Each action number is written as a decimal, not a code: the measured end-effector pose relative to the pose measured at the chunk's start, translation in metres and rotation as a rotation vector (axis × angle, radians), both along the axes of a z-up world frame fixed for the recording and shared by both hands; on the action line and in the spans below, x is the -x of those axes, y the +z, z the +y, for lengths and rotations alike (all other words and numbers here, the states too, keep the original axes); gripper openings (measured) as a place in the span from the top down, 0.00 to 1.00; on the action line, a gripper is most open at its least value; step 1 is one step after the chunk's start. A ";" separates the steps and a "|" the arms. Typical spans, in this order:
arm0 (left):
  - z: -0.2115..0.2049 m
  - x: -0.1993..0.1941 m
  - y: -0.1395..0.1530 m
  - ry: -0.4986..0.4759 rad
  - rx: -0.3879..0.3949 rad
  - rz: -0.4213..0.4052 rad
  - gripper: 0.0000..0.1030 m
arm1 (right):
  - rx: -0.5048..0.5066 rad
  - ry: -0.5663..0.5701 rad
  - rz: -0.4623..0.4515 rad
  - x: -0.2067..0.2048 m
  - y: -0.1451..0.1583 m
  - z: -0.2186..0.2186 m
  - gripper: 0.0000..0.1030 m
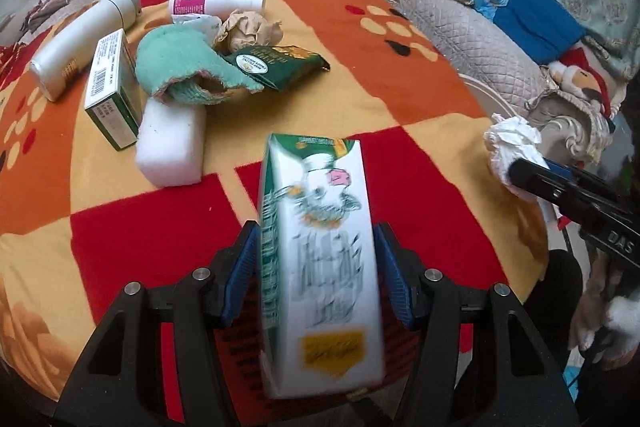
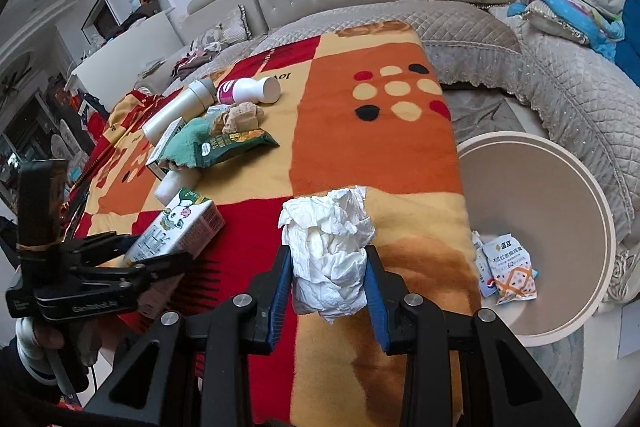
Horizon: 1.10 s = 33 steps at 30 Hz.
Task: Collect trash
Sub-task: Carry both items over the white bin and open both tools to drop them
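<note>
On the blanket-covered bench, left wrist view: the left gripper [image 1: 316, 275] is gripping a milk carton [image 1: 316, 259], blue fingers [image 1: 240, 267] pressing on its two long sides.
Carton hold: it is standing lengthwise between the fingers and blurring slightly, probably being carried toward the bin.
Left pose: the gripper is pointing steeply down over the red and orange blanket [image 1: 380, 39].
Remaining trash: a white bottle [image 1: 80, 39], a pink-labelled bottle [image 1: 216, 1], a small box [image 1: 112, 91], a green cloth [image 1: 180, 67], a dark green packet [image 1: 280, 65], crumpled brown paper [image 1: 248, 29] and a white foam block [image 1: 170, 151] are lying clustered at the far left.
Right edge: the right gripper is showing there, holding crumpled tissue [image 1: 512, 147].

Over the bench's near edge, right wrist view: the right gripper [image 2: 328, 287] is clamping the tissue [image 2: 328, 247], fingers closing tightly on the soft wad.
Tissue hold: it is bulging above the fingers, likely ready for dropping.
Bin: a round beige bin [image 2: 560, 195] is sitting on the floor just beside the bench, with wrappers [image 2: 508, 267] already lying inside.
Right pose: the gripper is angling downward, the bin lying to its right.
</note>
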<state>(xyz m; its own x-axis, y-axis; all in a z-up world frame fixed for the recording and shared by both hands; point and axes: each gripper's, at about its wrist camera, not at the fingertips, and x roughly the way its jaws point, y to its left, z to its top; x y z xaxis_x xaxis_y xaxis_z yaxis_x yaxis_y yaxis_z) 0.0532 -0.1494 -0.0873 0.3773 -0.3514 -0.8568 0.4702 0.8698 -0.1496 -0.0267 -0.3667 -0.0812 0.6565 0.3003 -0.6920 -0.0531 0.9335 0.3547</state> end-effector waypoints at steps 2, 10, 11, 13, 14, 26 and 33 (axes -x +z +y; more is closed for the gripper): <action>-0.001 -0.003 -0.003 0.006 -0.004 0.005 0.45 | -0.002 0.003 -0.002 0.000 0.000 0.001 0.67; -0.008 -0.001 0.001 -0.013 0.007 -0.009 0.52 | 0.002 -0.006 -0.009 0.002 0.003 -0.003 0.67; -0.011 0.000 0.004 -0.018 0.009 -0.018 0.52 | 0.002 -0.010 -0.012 0.003 0.004 -0.005 0.67; -0.016 0.001 0.010 -0.031 0.015 -0.033 0.52 | 0.000 -0.018 -0.019 0.004 0.006 -0.009 0.67; -0.019 0.001 0.013 -0.036 0.017 -0.037 0.52 | -0.001 -0.023 -0.023 0.004 0.008 -0.011 0.67; -0.090 0.004 0.041 -0.144 0.071 -0.071 0.52 | 0.006 -0.141 -0.038 0.023 0.014 -0.062 0.67; -0.141 0.004 0.045 -0.199 0.096 -0.059 0.52 | -0.002 -0.219 -0.023 0.034 0.009 -0.098 0.67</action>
<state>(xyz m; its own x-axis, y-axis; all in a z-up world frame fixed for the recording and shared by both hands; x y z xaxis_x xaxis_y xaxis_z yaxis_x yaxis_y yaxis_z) 0.0497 -0.2901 -0.0420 0.3409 -0.5029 -0.7943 0.6415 0.7421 -0.1945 -0.0603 -0.4651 -0.0724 0.7216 0.1497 -0.6760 0.1433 0.9229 0.3573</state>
